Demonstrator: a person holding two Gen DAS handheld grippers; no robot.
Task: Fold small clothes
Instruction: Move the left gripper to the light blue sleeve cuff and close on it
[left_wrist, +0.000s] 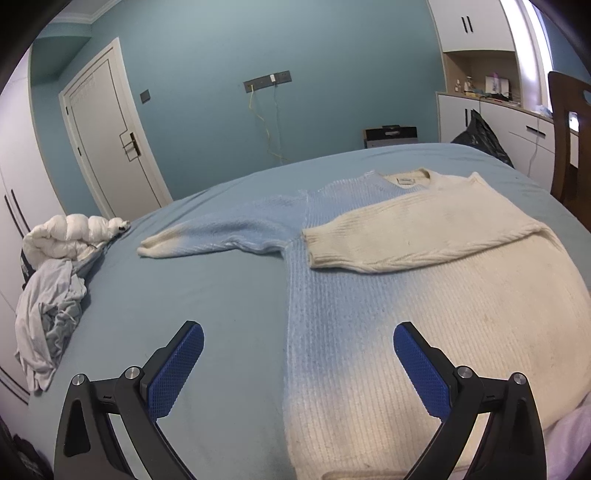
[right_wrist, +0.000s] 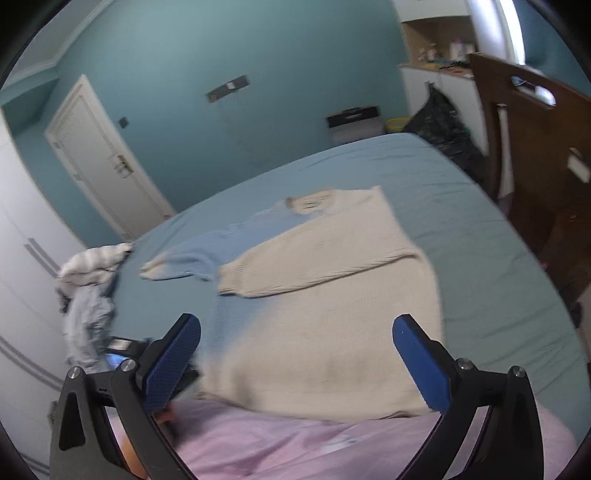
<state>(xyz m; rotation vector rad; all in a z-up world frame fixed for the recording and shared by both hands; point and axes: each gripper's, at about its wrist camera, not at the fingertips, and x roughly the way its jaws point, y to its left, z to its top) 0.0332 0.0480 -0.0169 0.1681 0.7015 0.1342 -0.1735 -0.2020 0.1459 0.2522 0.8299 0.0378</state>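
Blue-padded, the left gripper (left_wrist: 298, 365) hangs released above the near hem of the knit sweater (left_wrist: 388, 314), and the right gripper (right_wrist: 296, 360) is spread wide too. One cream sleeve (left_wrist: 406, 236) is folded across the sweater on the blue bedsheet (left_wrist: 192, 295). Far left lies a heap of clothes (left_wrist: 55, 295); a wooden chair (right_wrist: 535, 166) stands right.

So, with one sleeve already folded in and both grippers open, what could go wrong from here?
1. The left sleeve lies spread out on the bed sheet; the open left gripper might pinch the sheet along with the knit.
2. The folded cream sleeve rests loosely on the sweater; lifting the hem could make it slide off.
3. The clothes pile lies near the left sleeve's cuff and could snag.
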